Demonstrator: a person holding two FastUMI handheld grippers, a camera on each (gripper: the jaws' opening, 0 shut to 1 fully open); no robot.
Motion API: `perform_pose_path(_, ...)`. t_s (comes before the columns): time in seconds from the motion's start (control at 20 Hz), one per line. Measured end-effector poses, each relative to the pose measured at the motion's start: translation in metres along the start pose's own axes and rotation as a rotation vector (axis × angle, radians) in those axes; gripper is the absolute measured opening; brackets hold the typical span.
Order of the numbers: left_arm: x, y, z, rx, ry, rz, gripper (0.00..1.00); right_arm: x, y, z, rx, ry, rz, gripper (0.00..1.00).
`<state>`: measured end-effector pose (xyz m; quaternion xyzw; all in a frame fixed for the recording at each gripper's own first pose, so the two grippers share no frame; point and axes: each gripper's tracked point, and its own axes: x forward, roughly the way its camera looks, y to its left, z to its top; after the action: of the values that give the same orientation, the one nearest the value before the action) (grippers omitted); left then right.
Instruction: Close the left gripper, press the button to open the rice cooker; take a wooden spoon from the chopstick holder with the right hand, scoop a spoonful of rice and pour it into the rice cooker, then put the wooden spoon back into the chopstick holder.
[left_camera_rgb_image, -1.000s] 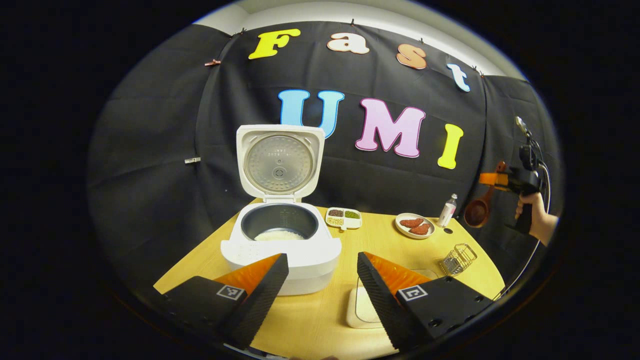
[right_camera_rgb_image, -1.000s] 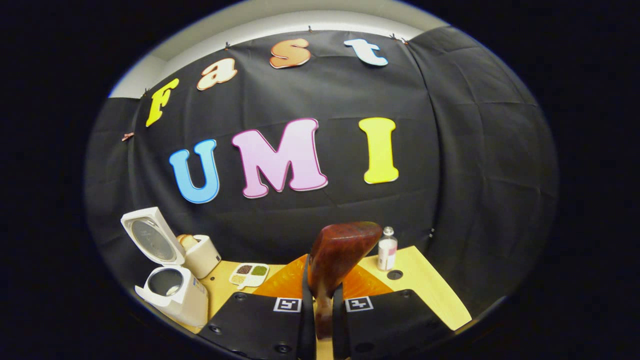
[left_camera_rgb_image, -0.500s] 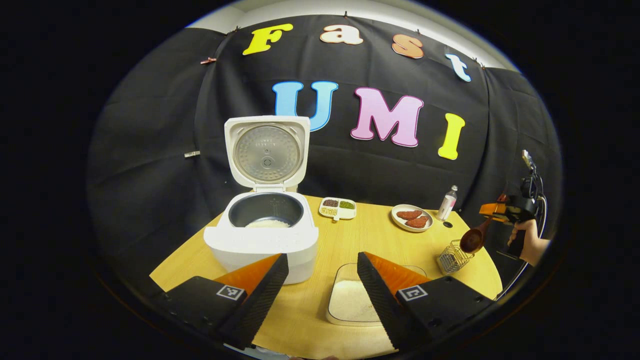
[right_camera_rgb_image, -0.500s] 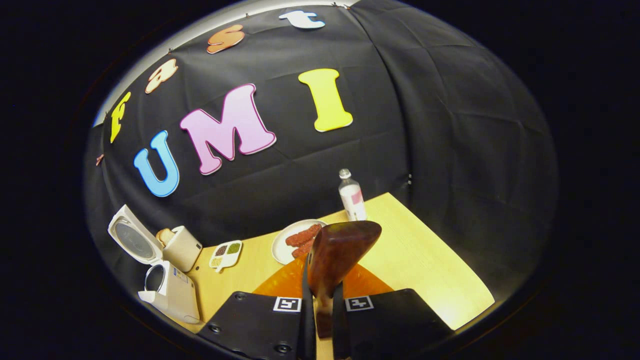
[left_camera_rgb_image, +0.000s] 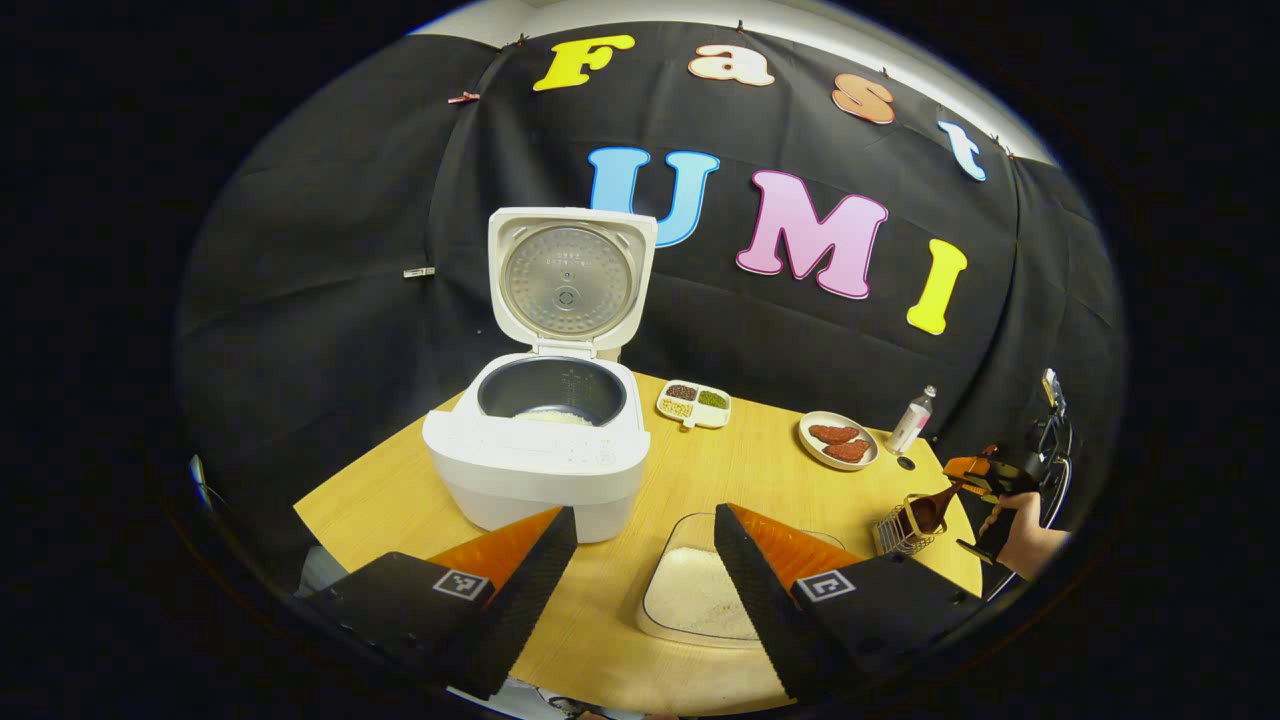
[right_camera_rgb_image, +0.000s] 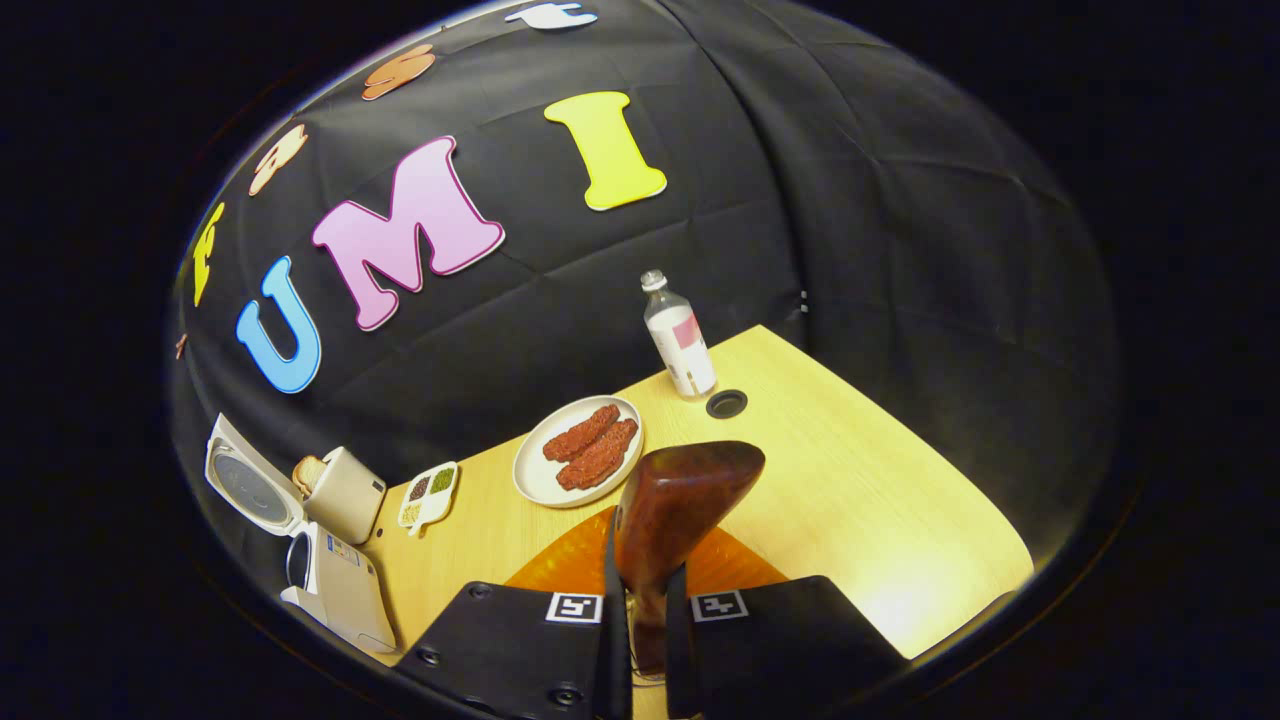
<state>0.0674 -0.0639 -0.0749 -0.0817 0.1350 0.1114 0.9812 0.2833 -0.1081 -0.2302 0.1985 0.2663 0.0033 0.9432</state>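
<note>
On the surface's right edge: your right tongs (right_camera_rgb_image: 645, 625) pinch the glossy rounded wooden spoon (right_camera_rgb_image: 675, 500).
Chopstick holder (left_camera_rgb_image: 905, 520): wire mesh; spoon now lowered into it.
Left tongs (left_camera_rgb_image: 640, 575): spread wide, empty.
Rice cooker (left_camera_rgb_image: 540, 455): smooth white, lid up.

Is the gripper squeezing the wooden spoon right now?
Touching. In the right gripper view, the right gripper has its jaws closed on the wooden spoon, both pressing the handle with no gap.

Wood, plastic, metal

I see a glossy wooden spoon (right_camera_rgb_image: 680, 500), matt wood-grain table (right_camera_rgb_image: 850, 490), smooth white plastic cooker (left_camera_rgb_image: 535, 465), wire holder (left_camera_rgb_image: 905, 525).
</note>
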Motion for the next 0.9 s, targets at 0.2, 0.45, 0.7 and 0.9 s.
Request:
perform_pose_path(0.2,-0.001,0.002,0.003,0.017,-0.005,0.005,0.96,0.007,-0.003,-0.013,0.011,0.024,-0.018,0.20)
perform_pose_path(0.45,0.003,0.009,0.011,-0.022,-0.009,-0.012,0.96,-0.006,-0.009,-0.007,-0.010,-0.014,-0.033,0.46)
perform_pose_path(0.7,0.013,0.038,0.054,0.044,-0.072,0.010,0.96,-0.044,-0.023,-0.006,-0.044,-0.065,-0.101,0.98)
perform_pose_path(0.9,0.024,0.055,0.113,0.071,-0.154,-0.005,0.96,-0.085,-0.036,-0.022,-0.014,-0.062,-0.144,0.98)
